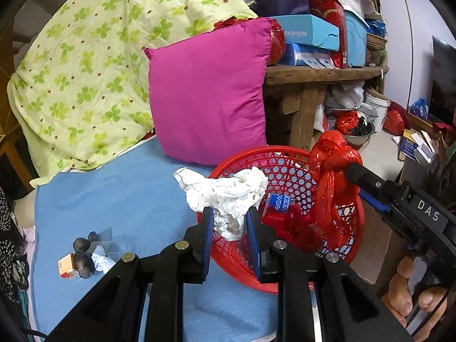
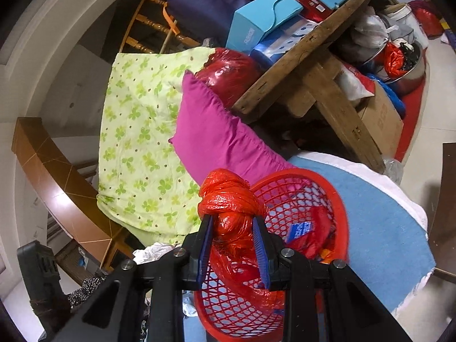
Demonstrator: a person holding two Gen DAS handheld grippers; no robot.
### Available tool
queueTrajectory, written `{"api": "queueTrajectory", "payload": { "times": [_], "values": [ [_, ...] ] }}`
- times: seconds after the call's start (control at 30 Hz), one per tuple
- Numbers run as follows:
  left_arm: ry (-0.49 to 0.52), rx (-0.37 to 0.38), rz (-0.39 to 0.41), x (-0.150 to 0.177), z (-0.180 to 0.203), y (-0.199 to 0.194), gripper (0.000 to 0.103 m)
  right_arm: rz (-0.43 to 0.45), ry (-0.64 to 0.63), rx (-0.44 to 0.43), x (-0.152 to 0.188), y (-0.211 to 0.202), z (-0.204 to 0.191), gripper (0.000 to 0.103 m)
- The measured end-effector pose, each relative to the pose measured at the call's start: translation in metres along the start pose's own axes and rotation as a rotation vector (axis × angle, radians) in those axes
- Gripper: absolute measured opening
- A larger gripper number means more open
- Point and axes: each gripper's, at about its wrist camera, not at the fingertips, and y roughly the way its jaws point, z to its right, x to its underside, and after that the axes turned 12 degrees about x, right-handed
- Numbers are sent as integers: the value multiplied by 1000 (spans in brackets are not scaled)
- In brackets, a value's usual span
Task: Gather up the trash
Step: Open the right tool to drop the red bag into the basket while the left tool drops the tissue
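While our left claw [image 1: 229, 219] grips crumpled tissue [image 1: 225, 191] and right claw [image 2: 236, 228] clamps the knotted red bag [image 2: 228, 199], we risk dropping either outside the red basket [image 1: 287, 154] by releasing early.

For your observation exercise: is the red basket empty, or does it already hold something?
Not empty: the red basket holds a blue-labelled packet and red plastic.

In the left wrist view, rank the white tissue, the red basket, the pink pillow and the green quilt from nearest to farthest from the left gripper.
1. White tissue: clamped in the left gripper.
2. Red basket: just behind and right of it.
3. Pink pillow: propped upright beyond the basket.
4. Green quilt: heaped up at the far left.
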Motion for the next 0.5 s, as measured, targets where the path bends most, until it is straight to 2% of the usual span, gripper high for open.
{"api": "queueTrajectory", "payload": {
  "times": [0.5],
  "values": [
    [23, 10, 7, -5, 11, 8, 25, 3, 44, 11, -2, 1, 7, 30]
  ]
}}
